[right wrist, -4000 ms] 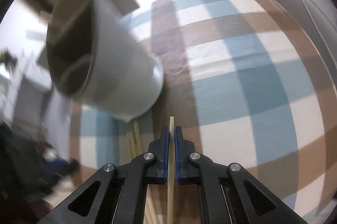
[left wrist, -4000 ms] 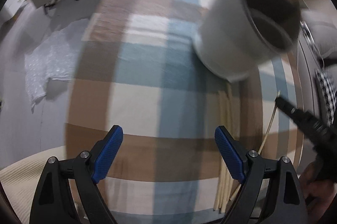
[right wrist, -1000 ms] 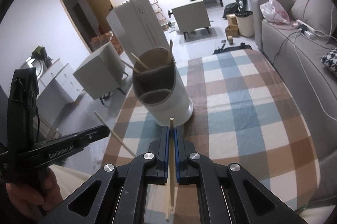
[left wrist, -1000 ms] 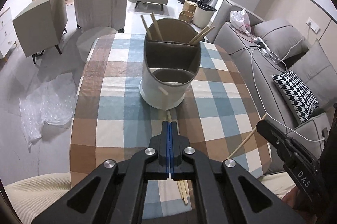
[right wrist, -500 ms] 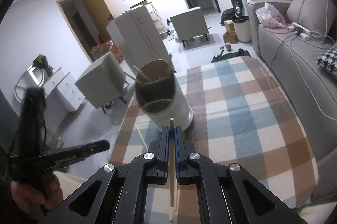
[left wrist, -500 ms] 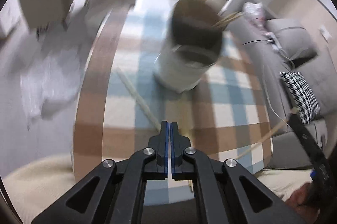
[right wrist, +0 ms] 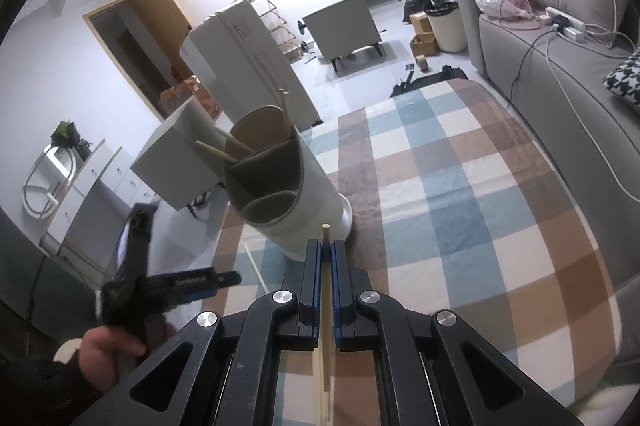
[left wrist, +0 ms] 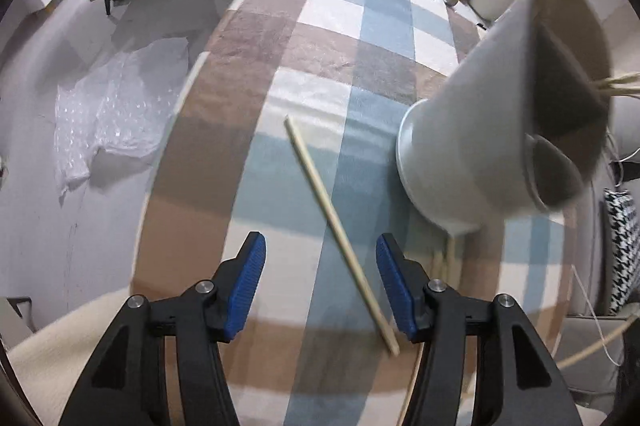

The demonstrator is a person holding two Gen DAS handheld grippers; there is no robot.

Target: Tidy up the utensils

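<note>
In the left wrist view, the left gripper (left wrist: 320,282) has its two blue pads (left wrist: 245,284) far apart and holds nothing. A thin wooden chopstick (left wrist: 340,230) lies flat on the checked tablecloth (left wrist: 332,37) and slants between the two pads, with its near end close to the right pad. The tall white utensil holder (left wrist: 472,129) stands on the cloth to the right, and a few sticks (left wrist: 618,83) poke out of its top. More sticks (left wrist: 442,260) lie on the cloth near its bottom. On the gray floor to the left there is a crumpled sheet of bubble wrap (left wrist: 112,117). In the right wrist view, the right gripper (right wrist: 327,258) is squeezed tight on a chopstick of its own (right wrist: 326,290), and the tip sticks up just past the pads. The white utensil holder (right wrist: 296,193) stands on the cloth right in front of it, with brown walls inside that make three parts. Chopsticks (right wrist: 224,145) lean out of the far part. The left gripper (right wrist: 192,282) shows low on the left, over the table edge, and the loose chopstick (right wrist: 256,272) lies on the cloth just beside it. A gray sofa (right wrist: 560,65) is on the right.
</note>
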